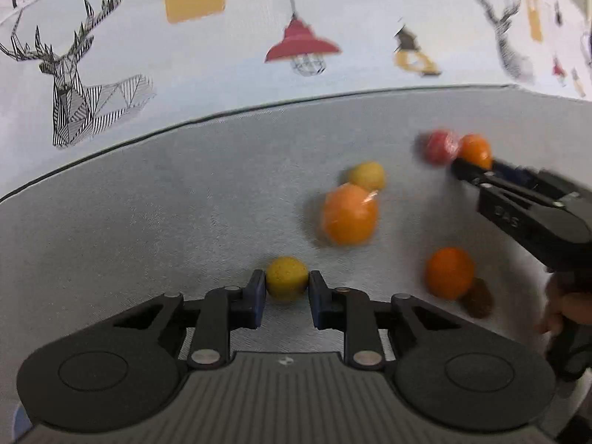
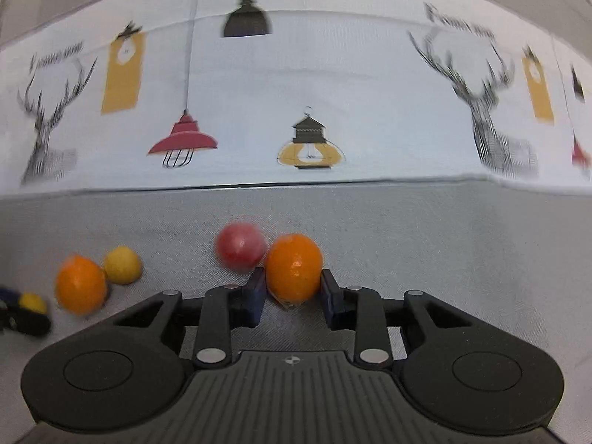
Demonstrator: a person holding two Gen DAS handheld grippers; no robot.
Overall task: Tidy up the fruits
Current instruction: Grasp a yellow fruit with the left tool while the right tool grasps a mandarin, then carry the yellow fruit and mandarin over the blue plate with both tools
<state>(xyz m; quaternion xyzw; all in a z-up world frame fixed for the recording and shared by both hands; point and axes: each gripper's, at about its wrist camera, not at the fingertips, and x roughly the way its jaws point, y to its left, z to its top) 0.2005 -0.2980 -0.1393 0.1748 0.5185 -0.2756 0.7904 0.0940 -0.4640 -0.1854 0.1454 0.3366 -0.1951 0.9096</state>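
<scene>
Grey bench carries loose fruit. Right claw grips an orange, red fruit touching it far-left. Left claw pinches a small yellow fruit; big orange sits far-right of it.
</scene>
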